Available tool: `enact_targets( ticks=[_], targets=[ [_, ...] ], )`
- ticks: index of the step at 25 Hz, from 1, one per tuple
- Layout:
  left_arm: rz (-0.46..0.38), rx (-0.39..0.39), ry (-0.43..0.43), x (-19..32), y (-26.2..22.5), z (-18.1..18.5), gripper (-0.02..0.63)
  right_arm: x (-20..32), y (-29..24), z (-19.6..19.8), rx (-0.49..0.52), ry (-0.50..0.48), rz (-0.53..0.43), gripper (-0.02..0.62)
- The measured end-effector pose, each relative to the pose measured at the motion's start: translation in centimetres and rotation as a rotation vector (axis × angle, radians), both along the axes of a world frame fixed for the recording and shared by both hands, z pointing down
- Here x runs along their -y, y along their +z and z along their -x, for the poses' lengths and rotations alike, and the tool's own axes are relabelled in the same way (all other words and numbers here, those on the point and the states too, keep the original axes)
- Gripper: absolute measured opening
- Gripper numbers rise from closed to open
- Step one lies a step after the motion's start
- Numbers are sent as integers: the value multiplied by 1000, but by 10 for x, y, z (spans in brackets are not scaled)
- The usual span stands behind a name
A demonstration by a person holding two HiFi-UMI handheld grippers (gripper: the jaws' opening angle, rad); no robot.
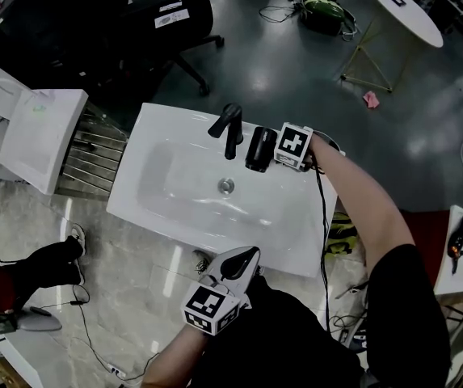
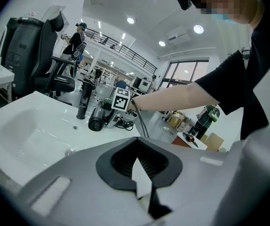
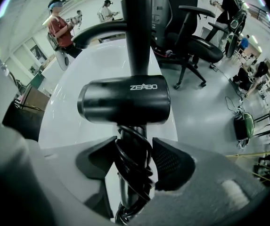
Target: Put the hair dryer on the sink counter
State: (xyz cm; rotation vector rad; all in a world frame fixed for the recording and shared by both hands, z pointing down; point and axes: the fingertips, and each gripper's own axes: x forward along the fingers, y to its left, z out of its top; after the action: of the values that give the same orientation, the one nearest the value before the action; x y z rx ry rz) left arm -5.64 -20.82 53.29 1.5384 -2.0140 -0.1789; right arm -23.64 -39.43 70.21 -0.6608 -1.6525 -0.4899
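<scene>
A black hair dryer (image 1: 259, 148) lies on the white sink counter (image 1: 160, 132), just right of the black faucet (image 1: 231, 128). My right gripper (image 1: 273, 150) reaches it from the right. In the right gripper view the dryer's barrel (image 3: 124, 100) lies crosswise in front of the faucet (image 3: 137, 32), and its cord-wrapped handle runs between the jaws of my right gripper (image 3: 134, 149). The pads stand close beside the cord without pressing on it. My left gripper (image 1: 246, 259) hovers at the counter's near edge, shut and empty (image 2: 139, 173), and its view shows the dryer (image 2: 97, 121) far off.
The sink basin with its drain (image 1: 226, 186) fills the counter's middle. A white cabinet (image 1: 41, 136) and a metal rack (image 1: 94, 153) stand at the left. A black office chair (image 1: 162, 18) sits behind the counter. Cables trail on the floor (image 1: 324, 241) at the right.
</scene>
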Motion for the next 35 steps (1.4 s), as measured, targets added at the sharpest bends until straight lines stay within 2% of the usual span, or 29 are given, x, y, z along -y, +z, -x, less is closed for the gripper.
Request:
enact_targets(
  ticks=[7,12,14,16,18,22,24,27,35],
  targets=[
    [-3,32,-18,-4,-9,6,3,1,-35,-4,84,49,90,236],
    [-12,53,-21,-6,-21,6,3,1,-75,-10,201,86,146,228],
    [-21,52,-28,-7,-25,7,3,1,-98,-10,289,139,192,138],
    [-32,49,-33,-9,-30,8,3,-1,-126,-10,404,205,253,1],
    [-39,58,-33,-12,-37,9,3,-8,-153,-17,483,276,348,2],
    [-48,84,-15,-16,-49,11,3,-28,-198,-41,588,440,596,2],
    [-51,94,-1,-20,-53,12,3,-41,-213,-57,644,492,663,2],
    [-64,104,6,-31,-60,15,3,-66,-226,-82,705,544,688,2],
    [-90,118,57,-68,-72,19,3,-139,-231,-133,798,648,609,2]
  ],
)
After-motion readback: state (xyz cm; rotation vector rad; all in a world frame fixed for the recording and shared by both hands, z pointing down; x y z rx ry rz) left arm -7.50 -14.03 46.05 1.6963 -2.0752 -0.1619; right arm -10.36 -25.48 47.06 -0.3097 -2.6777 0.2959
